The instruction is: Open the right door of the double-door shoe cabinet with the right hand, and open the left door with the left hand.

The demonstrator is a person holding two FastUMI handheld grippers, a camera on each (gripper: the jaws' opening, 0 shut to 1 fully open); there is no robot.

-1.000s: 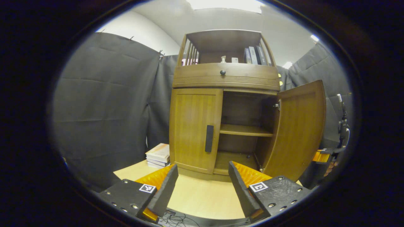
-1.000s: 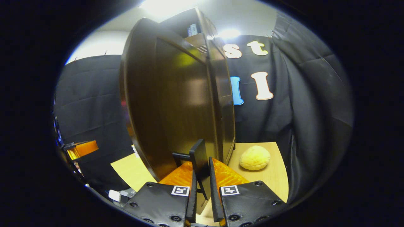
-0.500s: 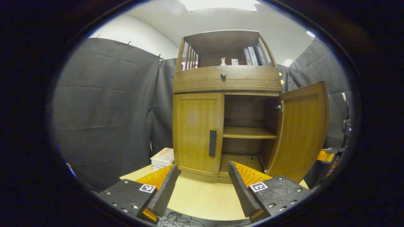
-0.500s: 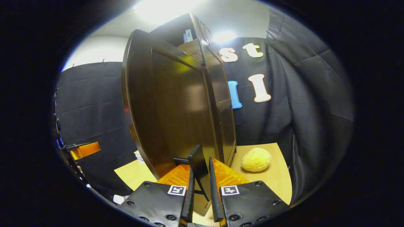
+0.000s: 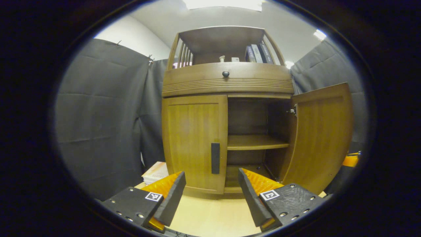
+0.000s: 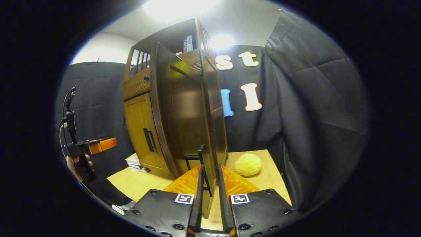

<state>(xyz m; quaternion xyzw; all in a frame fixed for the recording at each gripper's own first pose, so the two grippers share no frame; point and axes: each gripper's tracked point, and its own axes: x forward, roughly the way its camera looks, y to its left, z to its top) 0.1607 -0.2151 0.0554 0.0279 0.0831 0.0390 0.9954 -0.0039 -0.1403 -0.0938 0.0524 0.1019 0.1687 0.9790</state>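
**Inspector:** Begin with the largest item.

**Assistant:** The brown wooden double-door shoe cabinet (image 5: 227, 108) stands on the pale wooden tabletop (image 5: 213, 217), at its far side. Its right door (image 5: 320, 138) stands swung wide, exposing the inner shelf (image 5: 256, 142). Its left door (image 5: 194, 141) sits flush with the frame.

**Inspector:** Handles?

**Assistant:** The left door's dark vertical bar handle (image 5: 215, 158) is untouched. In the right gripper view, the right door's dark bar handle (image 6: 203, 161) sits between the fingers.

**Inspector:** Grippers?

**Assistant:** The right gripper (image 6: 209, 194) has its fingers pressed onto that handle, pinching it. The left gripper (image 5: 210, 194) has its fingers spread wide, near the left door but apart from it, handle roughly centred ahead.

**Inspector:** Progress?

**Assistant:** In my judgement, half done: right door open, left door remaining. The left gripper must advance, grip the handle and pull.

**Inspector:** Bystanding items?

**Assistant:** A stack of books (image 5: 154, 171) to the left of the cabinet and a round yellow bun (image 6: 247, 164) to the right.
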